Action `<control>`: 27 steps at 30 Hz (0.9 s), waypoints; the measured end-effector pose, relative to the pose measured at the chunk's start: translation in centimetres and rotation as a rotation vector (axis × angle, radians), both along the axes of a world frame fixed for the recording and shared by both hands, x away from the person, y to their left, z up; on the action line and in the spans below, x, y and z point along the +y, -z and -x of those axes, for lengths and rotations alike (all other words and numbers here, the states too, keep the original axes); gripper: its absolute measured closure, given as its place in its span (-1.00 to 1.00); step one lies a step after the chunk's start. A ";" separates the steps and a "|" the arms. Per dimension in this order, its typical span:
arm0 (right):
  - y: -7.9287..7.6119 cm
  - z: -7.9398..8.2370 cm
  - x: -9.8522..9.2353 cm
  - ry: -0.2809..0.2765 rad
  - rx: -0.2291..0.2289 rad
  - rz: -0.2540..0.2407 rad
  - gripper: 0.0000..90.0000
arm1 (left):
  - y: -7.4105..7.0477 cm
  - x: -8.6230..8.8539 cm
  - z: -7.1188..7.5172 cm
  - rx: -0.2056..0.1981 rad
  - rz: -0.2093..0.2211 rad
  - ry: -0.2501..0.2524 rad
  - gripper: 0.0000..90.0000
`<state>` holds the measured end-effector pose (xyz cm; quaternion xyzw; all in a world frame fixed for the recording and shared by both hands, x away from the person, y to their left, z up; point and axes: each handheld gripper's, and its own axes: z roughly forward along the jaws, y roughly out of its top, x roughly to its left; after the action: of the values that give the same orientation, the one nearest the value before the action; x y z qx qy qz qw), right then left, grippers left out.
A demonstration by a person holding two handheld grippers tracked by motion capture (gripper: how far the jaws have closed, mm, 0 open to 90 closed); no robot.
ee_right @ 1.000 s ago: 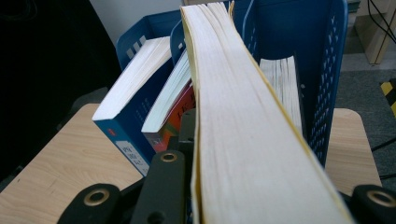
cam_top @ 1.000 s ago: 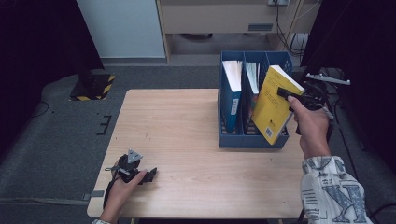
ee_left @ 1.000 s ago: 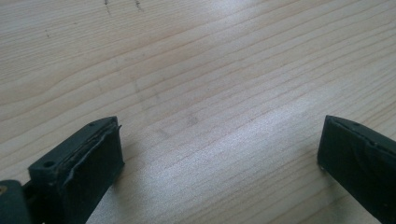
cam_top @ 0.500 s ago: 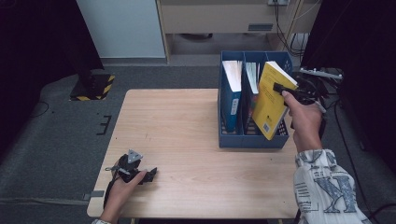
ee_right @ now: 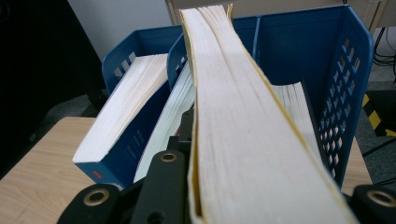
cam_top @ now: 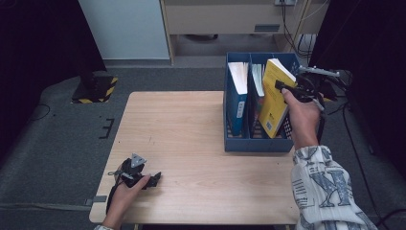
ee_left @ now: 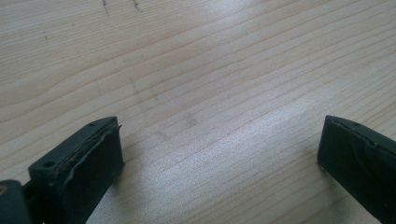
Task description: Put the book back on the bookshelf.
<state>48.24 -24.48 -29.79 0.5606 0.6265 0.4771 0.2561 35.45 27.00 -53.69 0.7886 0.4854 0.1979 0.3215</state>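
The yellow book stood tilted in the right compartment of the blue file box, long axis running up and away, top leaning toward the right gripper, which was clamped on its upper edge. Two other books filled the left compartments. The left gripper, jaws wide apart, rested on the wooden table, with broad bare tabletop around it.

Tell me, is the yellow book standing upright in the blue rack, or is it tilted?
Tilted. The yellow book leans, bottom corner inside the blue rack, top sticking above the rim, clamped by the right gripper.
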 end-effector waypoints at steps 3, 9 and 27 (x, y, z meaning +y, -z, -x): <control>0.0 -0.3 0.2 0.005 0.001 0.003 0.66 | 0.0 0.0 0.0 0.000 0.000 0.000 -1.00; -0.1 -0.9 0.5 0.014 0.003 -0.007 0.66 | 0.0 0.0 0.0 -0.002 -0.002 0.002 -1.00; 0.4 -2.0 0.9 0.054 -0.008 -0.050 0.65 | 0.0 0.0 0.0 -0.001 -0.005 0.005 -1.00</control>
<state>50.29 -23.55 -30.22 0.5817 0.5981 0.4876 0.2571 35.49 26.96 -53.68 0.7906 0.4827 0.1984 0.3203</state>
